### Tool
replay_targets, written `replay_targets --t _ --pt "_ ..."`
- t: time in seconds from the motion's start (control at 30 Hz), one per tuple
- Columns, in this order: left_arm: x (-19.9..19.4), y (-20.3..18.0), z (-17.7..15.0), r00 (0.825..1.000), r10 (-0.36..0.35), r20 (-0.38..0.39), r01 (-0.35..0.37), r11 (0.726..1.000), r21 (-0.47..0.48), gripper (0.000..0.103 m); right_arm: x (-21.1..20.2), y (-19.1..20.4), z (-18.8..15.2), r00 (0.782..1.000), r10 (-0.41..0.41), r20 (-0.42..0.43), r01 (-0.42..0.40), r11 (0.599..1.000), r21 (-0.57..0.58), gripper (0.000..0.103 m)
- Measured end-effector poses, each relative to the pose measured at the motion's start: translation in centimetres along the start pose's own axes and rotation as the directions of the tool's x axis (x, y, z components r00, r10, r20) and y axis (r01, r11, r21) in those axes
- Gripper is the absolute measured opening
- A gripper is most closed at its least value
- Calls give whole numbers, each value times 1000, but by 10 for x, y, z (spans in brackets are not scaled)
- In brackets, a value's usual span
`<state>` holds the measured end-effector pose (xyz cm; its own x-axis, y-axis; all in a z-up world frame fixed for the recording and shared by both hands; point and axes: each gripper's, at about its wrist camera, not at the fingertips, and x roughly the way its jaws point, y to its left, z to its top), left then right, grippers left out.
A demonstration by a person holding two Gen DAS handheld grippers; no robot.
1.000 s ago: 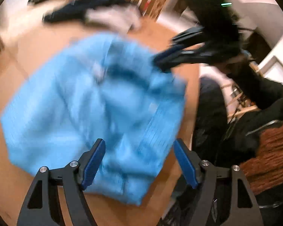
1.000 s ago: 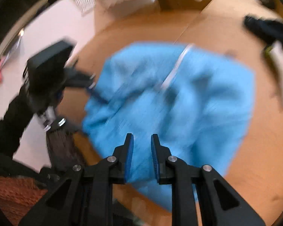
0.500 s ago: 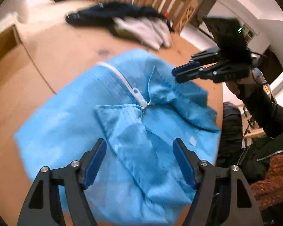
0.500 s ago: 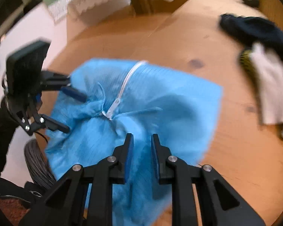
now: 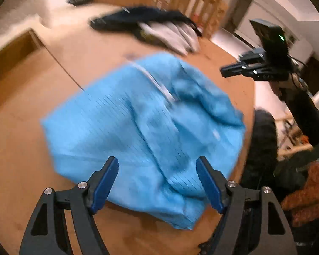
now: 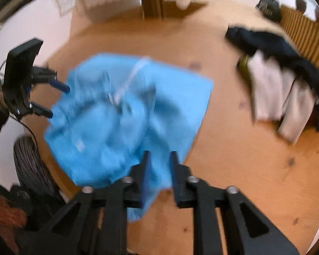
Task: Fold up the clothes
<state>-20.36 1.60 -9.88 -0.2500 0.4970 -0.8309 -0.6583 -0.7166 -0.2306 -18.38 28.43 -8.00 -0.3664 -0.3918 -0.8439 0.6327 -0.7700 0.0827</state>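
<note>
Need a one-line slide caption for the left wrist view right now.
Open left tool above a crumpled blue zip garment on the wooden table, other clothes piled behind.

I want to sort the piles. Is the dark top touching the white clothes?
Touching. The right wrist view shows the dark top draped across the white clothes, overlapping with no gap between them.
</note>
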Motion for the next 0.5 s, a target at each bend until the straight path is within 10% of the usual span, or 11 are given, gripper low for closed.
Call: replay_targets --t 0.13,0.5 --pt "3 14 17 998 67 -8 -67 995 -77 15 11 -1 26 998 -60 23 60 998 4 4" --pt "65 32 10 975 120 -185 -134 989 -63 12 81 -9 32 991 -50 -120 51 999 7 4"
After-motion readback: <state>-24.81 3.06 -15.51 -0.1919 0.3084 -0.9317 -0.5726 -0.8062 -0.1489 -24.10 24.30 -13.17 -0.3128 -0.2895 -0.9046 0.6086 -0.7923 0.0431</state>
